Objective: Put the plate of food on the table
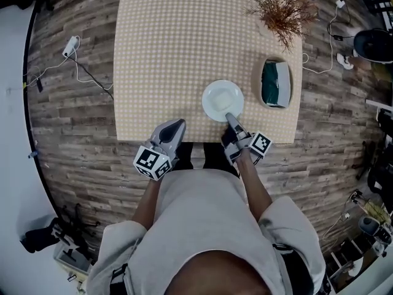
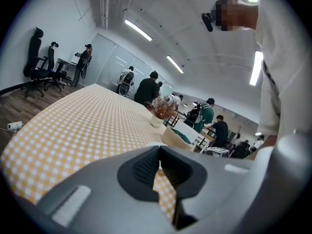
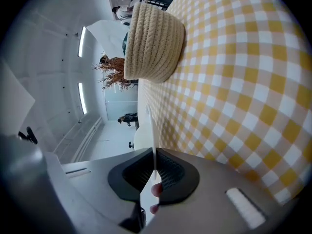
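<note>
- My right fingers (image 3: 168, 175) are pressed together on the plate (image 3: 153, 135). They pinch its near rim, which shows edge-on as a thin white line between the pads.
- My left fingers (image 2: 144, 169) are closed with nothing in them. Only a slit of checked cloth shows through.
- From the head view, the plate (image 1: 222, 100) sits over the desk (image 1: 166, 54), just inside the near edge and right of its middle. The left fingers (image 1: 174, 131) hang at that same edge, apart from the plate.
- I judge this to be the set-down step: the plate is over its spot but not yet let go.
- Next I need to get the base flat on the cloth, then part the right fingers and draw them back toward the near edge without dragging the rim.
- I cannot tell whether the plate's underside already touches the desk.
- I can make out no food; the plate looks plain white.
- A pinkish bit (image 3: 155, 191) below the right pads is too blurred to name.
- Toward the right edge stands a basket (image 1: 276, 83), with a dried plant (image 1: 279, 8) at the far right corner, both well clear.
</note>
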{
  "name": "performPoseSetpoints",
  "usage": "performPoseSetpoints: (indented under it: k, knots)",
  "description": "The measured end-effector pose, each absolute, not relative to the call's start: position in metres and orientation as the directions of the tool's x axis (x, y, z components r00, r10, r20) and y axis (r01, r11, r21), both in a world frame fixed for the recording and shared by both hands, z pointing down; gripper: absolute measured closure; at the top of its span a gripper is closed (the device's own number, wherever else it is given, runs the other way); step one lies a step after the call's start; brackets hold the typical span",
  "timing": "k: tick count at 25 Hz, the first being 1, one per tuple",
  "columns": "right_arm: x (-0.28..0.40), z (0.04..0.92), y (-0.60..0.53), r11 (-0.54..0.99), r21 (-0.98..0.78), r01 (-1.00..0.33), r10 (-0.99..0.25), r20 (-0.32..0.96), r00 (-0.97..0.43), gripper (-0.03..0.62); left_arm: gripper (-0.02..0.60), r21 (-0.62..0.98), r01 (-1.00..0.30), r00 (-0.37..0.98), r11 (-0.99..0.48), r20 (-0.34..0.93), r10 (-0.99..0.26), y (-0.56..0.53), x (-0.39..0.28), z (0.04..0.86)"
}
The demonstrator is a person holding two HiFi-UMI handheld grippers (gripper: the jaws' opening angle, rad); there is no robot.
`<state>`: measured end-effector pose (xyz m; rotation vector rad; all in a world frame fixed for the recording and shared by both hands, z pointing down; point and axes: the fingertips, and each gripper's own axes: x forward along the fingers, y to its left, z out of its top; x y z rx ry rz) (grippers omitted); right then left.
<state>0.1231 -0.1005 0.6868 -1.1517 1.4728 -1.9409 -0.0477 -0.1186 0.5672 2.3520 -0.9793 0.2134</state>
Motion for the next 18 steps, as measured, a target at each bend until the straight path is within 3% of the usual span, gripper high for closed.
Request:
performPoseSetpoints:
  k: [18]
  knots:
    - [0.093, 0.683, -0.230, -0.228, -0.966, -0.122, -0.778, 0.257, -0.574, 0.582, 0.572, 0.463, -0.740, 0.661, -0.487, 0.374, -0.650, -0.107, -0.079, 0.573]
